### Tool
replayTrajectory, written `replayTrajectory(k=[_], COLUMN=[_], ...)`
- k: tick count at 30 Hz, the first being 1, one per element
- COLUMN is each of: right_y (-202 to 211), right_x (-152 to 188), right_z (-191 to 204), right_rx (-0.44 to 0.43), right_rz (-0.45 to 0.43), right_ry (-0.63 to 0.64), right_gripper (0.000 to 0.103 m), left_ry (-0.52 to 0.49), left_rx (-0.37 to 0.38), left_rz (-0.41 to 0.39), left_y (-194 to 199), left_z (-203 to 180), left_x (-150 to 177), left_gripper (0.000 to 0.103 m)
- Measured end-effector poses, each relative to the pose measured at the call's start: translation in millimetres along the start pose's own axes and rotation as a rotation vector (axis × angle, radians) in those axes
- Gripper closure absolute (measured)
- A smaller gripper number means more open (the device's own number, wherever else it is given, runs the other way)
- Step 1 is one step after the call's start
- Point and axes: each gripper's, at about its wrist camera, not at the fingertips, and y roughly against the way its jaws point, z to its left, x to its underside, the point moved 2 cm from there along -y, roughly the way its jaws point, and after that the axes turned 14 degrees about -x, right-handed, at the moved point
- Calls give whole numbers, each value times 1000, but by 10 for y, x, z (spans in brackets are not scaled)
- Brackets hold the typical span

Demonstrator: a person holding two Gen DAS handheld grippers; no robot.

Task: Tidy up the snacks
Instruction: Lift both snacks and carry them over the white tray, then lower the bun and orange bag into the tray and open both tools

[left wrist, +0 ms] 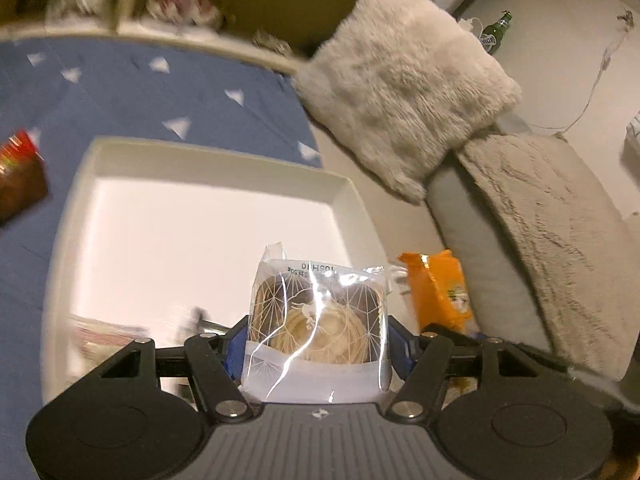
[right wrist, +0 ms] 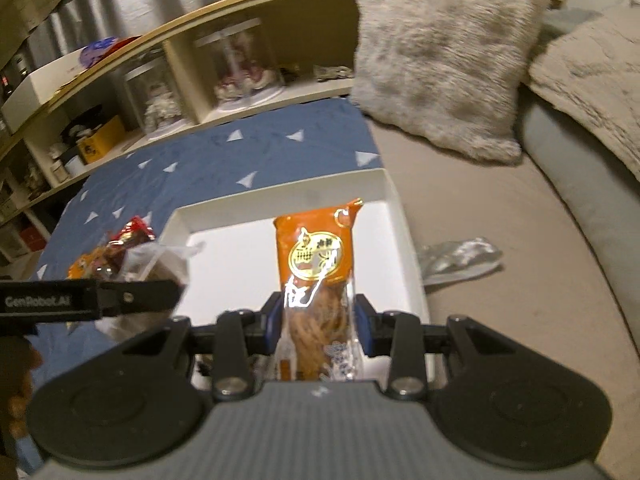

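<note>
The left gripper (left wrist: 316,344) clamps a clear-wrapped pastry (left wrist: 316,320) above the white tray (left wrist: 348,196), ready to drop; the right gripper (right wrist: 316,320) pinches an orange snack packet (right wrist: 316,256) upright (same tray), likely for tidy placement.

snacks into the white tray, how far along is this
Early. Done: the white tray looks mostly bare, though something lies at its near edge in the left wrist view, too blurred to name. In hand: the left gripper holds a clear-wrapped pastry, the right gripper an orange snack packet, both over the tray. Left: a red packet and a silvery wrapper lie outside it.
</note>
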Motion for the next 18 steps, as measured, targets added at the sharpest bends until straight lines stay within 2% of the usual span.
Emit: replayTrajectory(k=[4,11,14,18], right_y=[26,-53,-71,-139], right_x=[47,45,46,31], right_z=[-190,-441,-544,-616], right_rx=[7,19,13,-1], right_rz=[-1,7,1,0], right_ry=[-23,-56,-73,-85], right_gripper=[61,61,61,61], left_ry=[70,190,237,223], left_rx=[88,180,181,129], left_rz=[56,167,204,163], left_y=[-297,-800,-973,-971], left_z=[-118,-93,-36,-21], left_x=[26,116,169,140], left_gripper=[36,36,36,35])
